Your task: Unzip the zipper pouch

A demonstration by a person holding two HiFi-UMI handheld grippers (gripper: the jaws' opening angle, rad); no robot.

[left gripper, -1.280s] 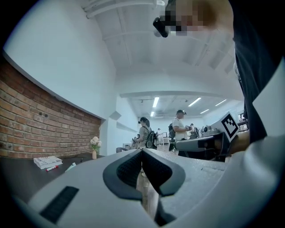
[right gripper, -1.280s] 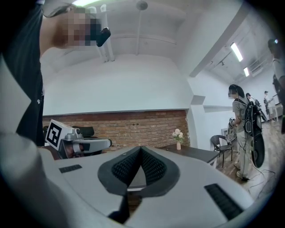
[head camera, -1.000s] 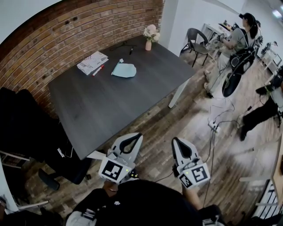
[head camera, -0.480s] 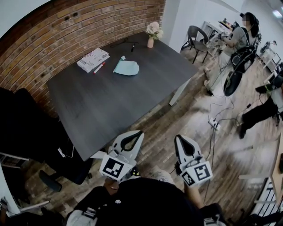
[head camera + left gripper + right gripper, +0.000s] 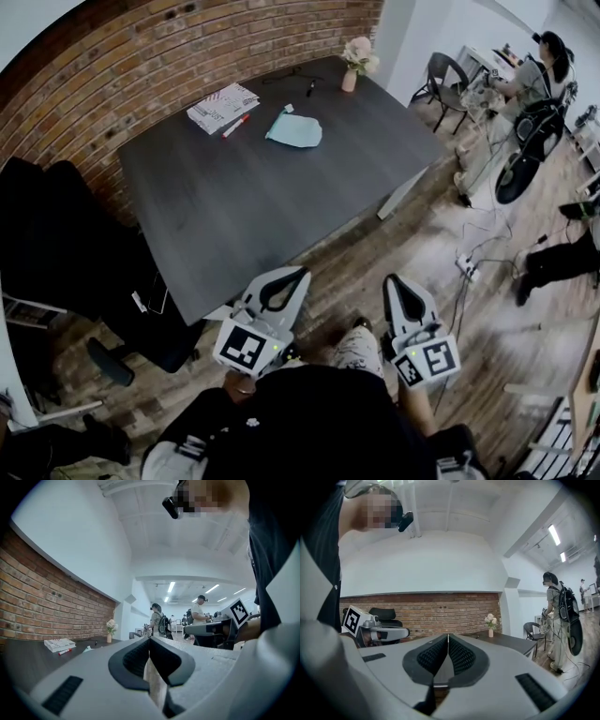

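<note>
One dark table [image 5: 262, 206], brick wall behind it. Two grippers, mine, held near me and off the table's near edge: left gripper [image 5: 302, 273] clenched on nothing; right gripper [image 5: 389, 278] empty, jaws opening. One pale blue zipper pouch [image 5: 294, 131], far side of the table, right of a booklet [image 5: 223, 106]; zipper too small to judge. One flower vase [image 5: 354, 58], far right corner.

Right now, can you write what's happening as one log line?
pouch: on table, untouched | left gripper: jaws shut, empty | right gripper: jaws opening, empty

Left hand-held gripper [image 5: 302, 274] closed, empty
</note>
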